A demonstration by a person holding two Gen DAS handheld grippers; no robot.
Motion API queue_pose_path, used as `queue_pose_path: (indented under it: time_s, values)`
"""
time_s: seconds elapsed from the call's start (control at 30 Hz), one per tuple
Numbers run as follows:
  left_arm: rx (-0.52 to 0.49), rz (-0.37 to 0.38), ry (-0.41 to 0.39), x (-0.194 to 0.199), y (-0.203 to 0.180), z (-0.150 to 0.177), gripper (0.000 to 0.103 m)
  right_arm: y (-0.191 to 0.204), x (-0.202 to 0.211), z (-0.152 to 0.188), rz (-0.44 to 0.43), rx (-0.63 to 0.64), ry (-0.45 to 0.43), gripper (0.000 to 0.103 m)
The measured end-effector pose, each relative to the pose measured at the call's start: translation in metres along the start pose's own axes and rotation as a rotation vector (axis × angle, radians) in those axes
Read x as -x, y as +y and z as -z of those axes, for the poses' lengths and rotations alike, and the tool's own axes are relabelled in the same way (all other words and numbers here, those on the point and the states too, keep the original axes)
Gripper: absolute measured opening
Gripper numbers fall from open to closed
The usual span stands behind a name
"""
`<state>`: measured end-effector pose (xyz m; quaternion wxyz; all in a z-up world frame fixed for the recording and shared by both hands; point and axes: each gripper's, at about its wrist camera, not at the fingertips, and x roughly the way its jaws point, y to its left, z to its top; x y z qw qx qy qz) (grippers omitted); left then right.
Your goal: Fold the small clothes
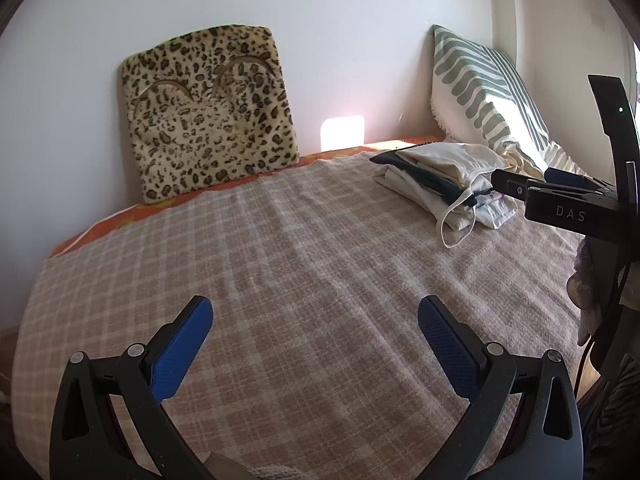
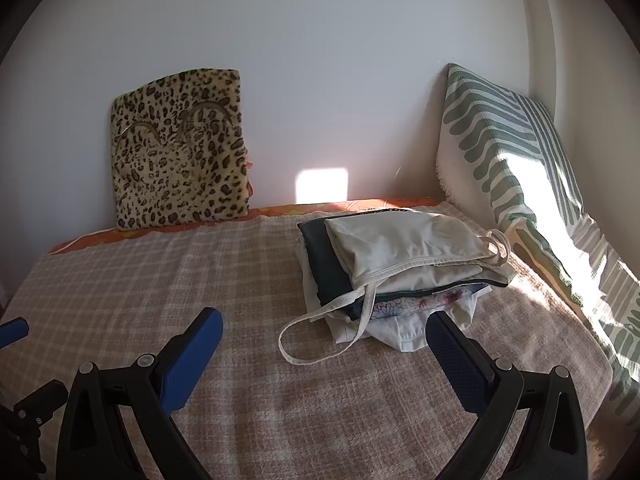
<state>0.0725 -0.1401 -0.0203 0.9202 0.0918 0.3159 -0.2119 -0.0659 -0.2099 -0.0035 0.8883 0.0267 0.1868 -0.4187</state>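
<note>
A stack of folded small clothes (image 2: 404, 268) lies at the back right of the bed, with a cream strappy top (image 2: 404, 240) uppermost and its white strap (image 2: 320, 320) trailing onto the checked blanket (image 2: 160, 280). A dark garment and a floral piece show in the stack. The stack also shows in the left wrist view (image 1: 444, 184). My left gripper (image 1: 316, 312) is open and empty over the blanket (image 1: 280, 260). My right gripper (image 2: 324, 326) is open and empty just in front of the stack; its body shows in the left wrist view (image 1: 560, 200).
A leopard-print cushion (image 1: 208, 112) leans on the white wall at the back left. A green-and-white striped pillow (image 2: 508, 184) leans in the back right corner. An orange sheet edge (image 1: 120, 212) shows beyond the blanket.
</note>
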Motion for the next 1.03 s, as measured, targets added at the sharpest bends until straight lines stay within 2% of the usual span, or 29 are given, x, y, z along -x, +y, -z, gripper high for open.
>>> queue_pose_path:
  time_s: [1.03]
  values:
    - [0.015,-0.009,-0.008,0.0037,0.0031,0.0004,0.102,0.0000,0.0008,0.0005,0.005,-0.008,0.002,0.103]
